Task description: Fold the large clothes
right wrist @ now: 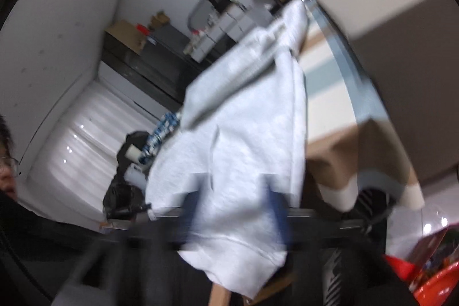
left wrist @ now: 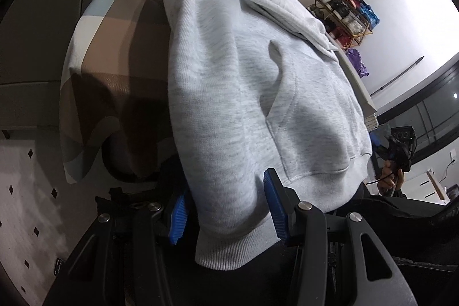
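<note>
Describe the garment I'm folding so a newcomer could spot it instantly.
Find the table under the brown, white and pale-blue checked cloth. Draped over its near edge is the light grey hoodie, its ribbed hem lying between the left gripper fingers. It alone is plain heathered grey, with a front pouch pocket.

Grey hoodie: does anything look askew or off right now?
Yes. The grey hoodie is not flat: its hem hangs off the edge of the checked cover, between the blue pads of the open left gripper, with the upper part bunched. The right wrist view is too blurred to judge the right gripper.
</note>
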Action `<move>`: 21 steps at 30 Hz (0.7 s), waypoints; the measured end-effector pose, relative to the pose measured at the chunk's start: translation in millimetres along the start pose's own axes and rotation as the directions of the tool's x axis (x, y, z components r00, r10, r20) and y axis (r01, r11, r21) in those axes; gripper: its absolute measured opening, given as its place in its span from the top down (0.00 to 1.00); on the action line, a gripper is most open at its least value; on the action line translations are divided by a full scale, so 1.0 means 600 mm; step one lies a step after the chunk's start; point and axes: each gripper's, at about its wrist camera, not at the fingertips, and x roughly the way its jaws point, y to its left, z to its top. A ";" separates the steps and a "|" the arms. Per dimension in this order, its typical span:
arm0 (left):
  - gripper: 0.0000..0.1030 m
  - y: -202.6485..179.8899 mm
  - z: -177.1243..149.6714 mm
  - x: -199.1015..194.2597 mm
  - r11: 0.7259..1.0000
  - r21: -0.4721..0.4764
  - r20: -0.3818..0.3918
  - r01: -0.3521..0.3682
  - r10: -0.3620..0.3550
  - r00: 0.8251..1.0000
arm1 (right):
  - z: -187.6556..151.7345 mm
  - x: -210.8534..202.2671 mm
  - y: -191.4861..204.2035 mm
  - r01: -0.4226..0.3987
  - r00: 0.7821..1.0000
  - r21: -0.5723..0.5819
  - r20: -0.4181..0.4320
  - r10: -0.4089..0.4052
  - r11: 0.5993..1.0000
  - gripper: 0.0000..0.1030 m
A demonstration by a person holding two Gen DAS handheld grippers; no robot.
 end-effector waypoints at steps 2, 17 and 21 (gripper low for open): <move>0.58 0.001 -0.001 -0.004 1.000 0.002 -0.002 -0.002 0.002 1.000 | -0.008 0.013 -0.012 0.011 0.999 0.009 -0.039 -0.011 1.000 0.20; 0.81 0.010 0.010 0.025 0.997 -0.076 -0.007 -0.018 0.017 1.000 | -0.052 0.107 -0.033 -0.157 0.976 0.088 -0.140 0.169 0.984 0.88; 0.93 -0.072 -0.002 -0.036 0.969 0.217 0.142 -0.121 0.091 0.986 | -0.027 0.059 0.020 -0.127 0.990 -0.046 -0.069 0.123 0.991 0.95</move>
